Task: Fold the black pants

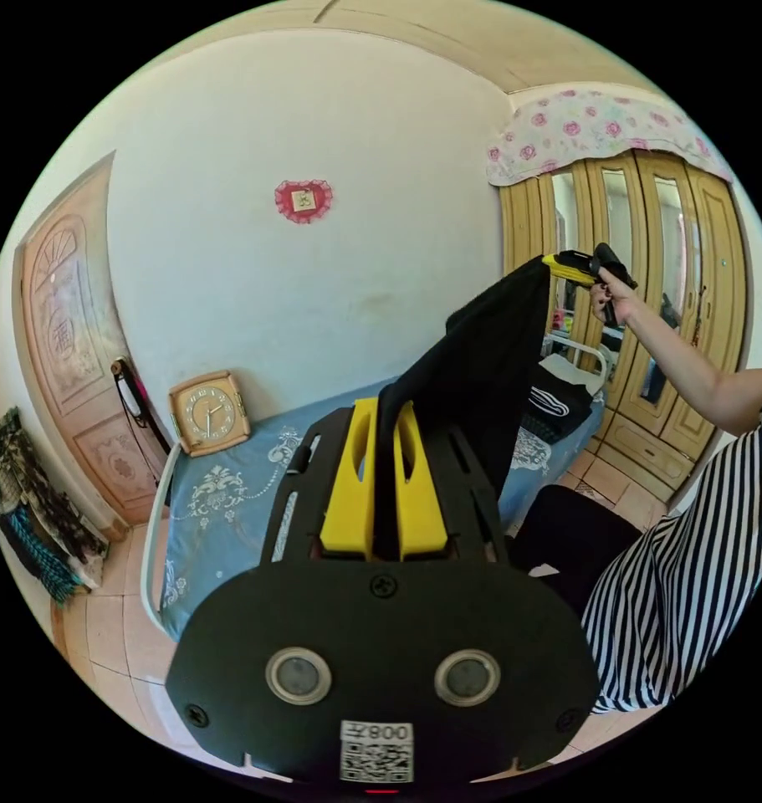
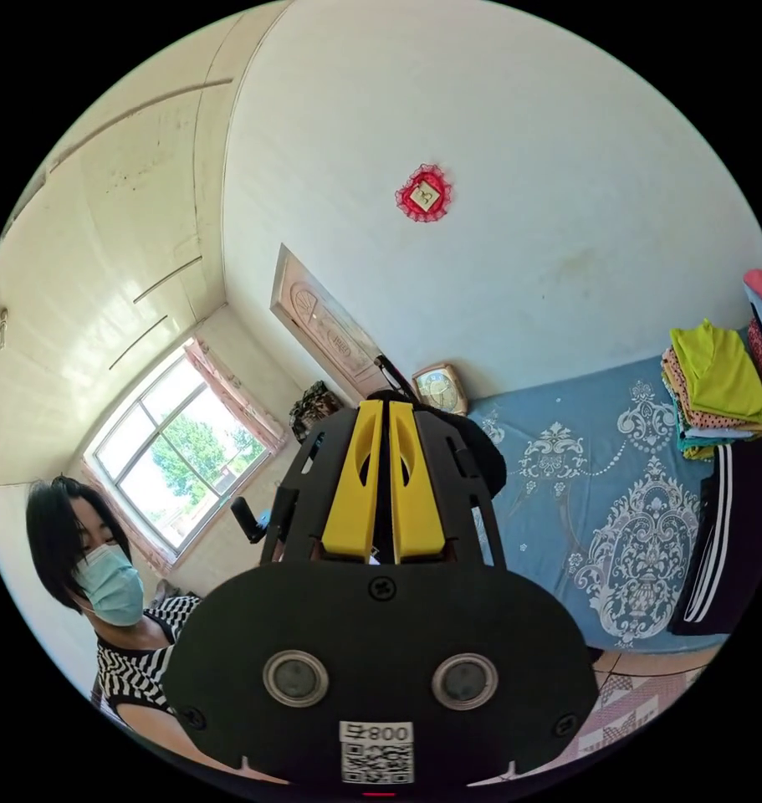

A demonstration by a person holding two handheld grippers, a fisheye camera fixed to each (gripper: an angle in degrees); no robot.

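The pants [image 1: 481, 368], soft, light and limp, are held aloft between the left gripper [image 1: 386, 414] and right gripper [image 1: 565, 266], each clenched on an edge, and are best gripped at waistband corners.

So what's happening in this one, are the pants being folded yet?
Not yet folded. A person in a striped top holds the black pants up in the air above the blue bed, stretched between the two grippers. The left gripper is shut on one end of the fabric, and the right gripper, in the person's raised hand, pinches the other end near the wardrobe. A stack of folded clothes already sits on the bed.
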